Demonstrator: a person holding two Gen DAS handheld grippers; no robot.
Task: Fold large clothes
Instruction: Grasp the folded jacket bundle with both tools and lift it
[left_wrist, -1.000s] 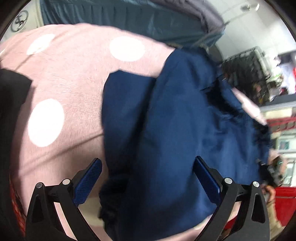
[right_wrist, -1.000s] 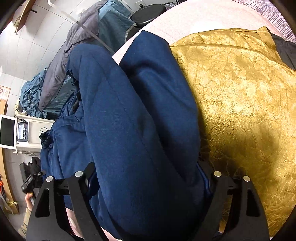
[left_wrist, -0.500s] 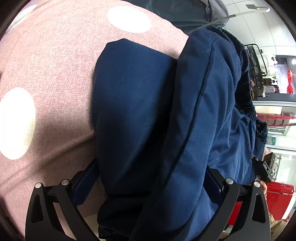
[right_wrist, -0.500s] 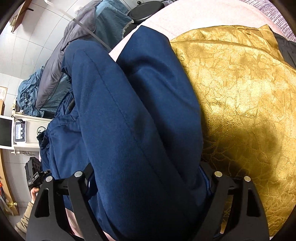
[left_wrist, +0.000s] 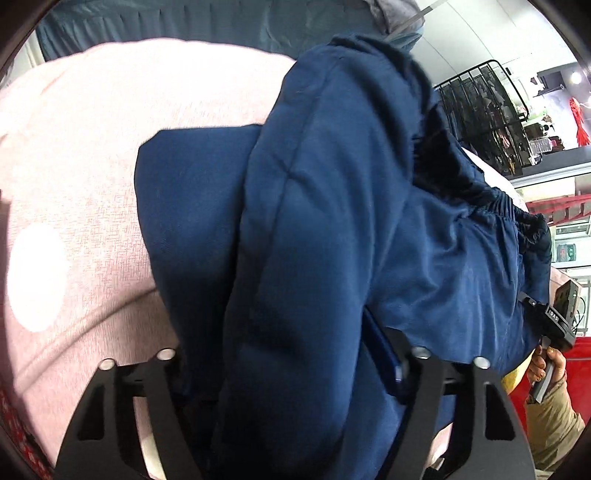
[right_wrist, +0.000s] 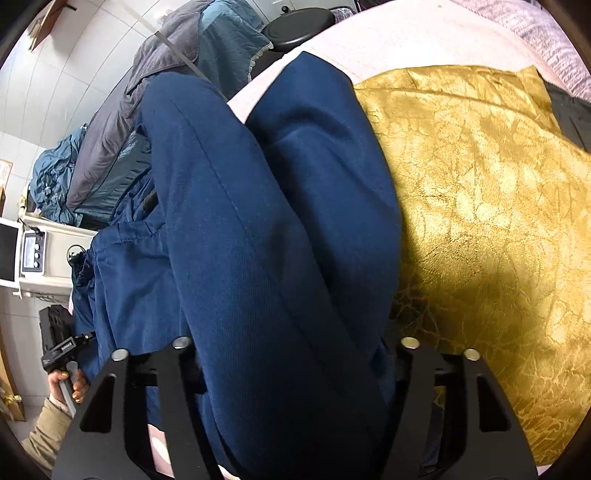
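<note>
We see the navy trousers (left_wrist: 332, 229) (right_wrist: 266, 236) running lengthwise away from both cameras — legs near, gathered elastic waistband far. In the left wrist view the waistband (left_wrist: 495, 206) sits far right, and one flat leg panel lies to the left on the pink spotted cover (left_wrist: 85, 155), its squared end pointing away from us. In the right wrist view the two legs rise side by side from the near edge, with the gold patterned cloth (right_wrist: 480, 206) just to their right, spread on the same pale cover.

The left gripper (left_wrist: 291, 373) has a thick fold of the navy fabric packed between its fingers, filling the gap; the jaws are clamped on it. The right gripper (right_wrist: 295, 354) likewise has the bunched legs wedged between its fingers — gripping the cloth.

At the far side hang grey and teal garments (right_wrist: 166, 92). A black wire rack (left_wrist: 480, 110) stands far right in the left view.
</note>
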